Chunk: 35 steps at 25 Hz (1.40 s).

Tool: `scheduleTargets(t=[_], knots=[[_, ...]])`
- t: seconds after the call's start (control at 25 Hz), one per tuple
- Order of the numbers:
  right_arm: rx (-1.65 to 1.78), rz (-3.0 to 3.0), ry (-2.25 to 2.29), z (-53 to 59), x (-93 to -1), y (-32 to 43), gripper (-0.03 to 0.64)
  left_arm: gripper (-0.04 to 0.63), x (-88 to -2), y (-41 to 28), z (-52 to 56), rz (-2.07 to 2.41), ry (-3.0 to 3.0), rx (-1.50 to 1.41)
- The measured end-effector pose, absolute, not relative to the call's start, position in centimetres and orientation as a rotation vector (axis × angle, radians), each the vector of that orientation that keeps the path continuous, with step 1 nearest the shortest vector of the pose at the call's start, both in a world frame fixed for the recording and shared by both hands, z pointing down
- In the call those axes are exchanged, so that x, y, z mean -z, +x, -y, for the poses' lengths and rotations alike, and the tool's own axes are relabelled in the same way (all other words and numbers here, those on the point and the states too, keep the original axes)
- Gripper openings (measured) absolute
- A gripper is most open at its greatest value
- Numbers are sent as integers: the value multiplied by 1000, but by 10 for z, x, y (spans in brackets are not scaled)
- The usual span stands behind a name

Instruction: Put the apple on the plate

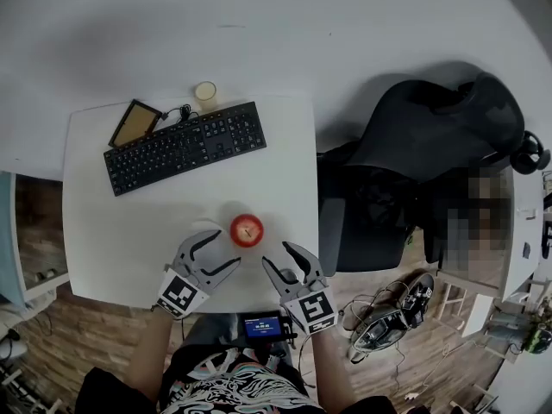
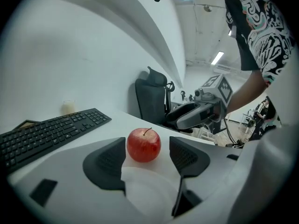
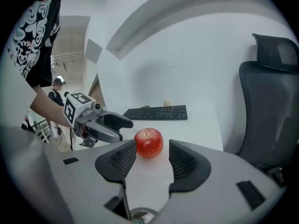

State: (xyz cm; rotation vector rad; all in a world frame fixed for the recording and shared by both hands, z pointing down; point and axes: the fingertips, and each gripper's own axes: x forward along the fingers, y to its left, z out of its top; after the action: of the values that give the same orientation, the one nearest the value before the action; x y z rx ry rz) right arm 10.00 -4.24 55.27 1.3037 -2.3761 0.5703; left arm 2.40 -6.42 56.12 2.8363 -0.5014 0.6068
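Left gripper [image 1: 226, 248] wide, apple [image 1: 247, 230] beside plate [image 2: 148, 185]

Apple [image 1: 247, 230] sitting on table [image 1: 129, 231] near front edge.
Keyboard [image 1: 185, 147] lying behind it, cup [image 1: 205, 95] behind keyboard, chair [image 1: 414, 171] right of table.

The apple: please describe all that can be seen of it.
The apple is red, round and glossy, with a short thin stem on top. It looks whole and stands upright on the white table, near its front edge, beside a white plate. The open left gripper and right gripper point at it from either side; neither touches it.
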Motion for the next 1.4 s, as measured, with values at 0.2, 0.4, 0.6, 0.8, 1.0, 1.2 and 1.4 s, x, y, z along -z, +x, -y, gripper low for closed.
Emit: scheduleTargets(t=[0.2, 0.4, 0.6, 0.8, 1.0, 1.2, 1.4], knots=[[-496, 2411, 1139, 49, -562, 93, 230, 309, -579, 30, 61, 333, 2874, -703], [-462, 2406, 1039, 56, -577, 92, 242, 318, -586, 33, 72, 289, 2882, -694], [-465, 2443, 964, 62, -585, 89, 249, 319, -589, 42, 75, 190, 2893, -679], [-464, 2472, 900, 66, -597, 83, 255, 319, -595, 46, 78, 152, 2895, -682], [-441, 2501, 833, 75, -597, 75, 258, 319, -598, 53, 80, 100, 2905, -701], [-429, 2515, 771, 75, -598, 68, 258, 318, -597, 58, 83, 23, 2912, -735], [-407, 2513, 781, 75, -599, 68, 258, 318, -597, 58, 85, -7, 2924, -732]])
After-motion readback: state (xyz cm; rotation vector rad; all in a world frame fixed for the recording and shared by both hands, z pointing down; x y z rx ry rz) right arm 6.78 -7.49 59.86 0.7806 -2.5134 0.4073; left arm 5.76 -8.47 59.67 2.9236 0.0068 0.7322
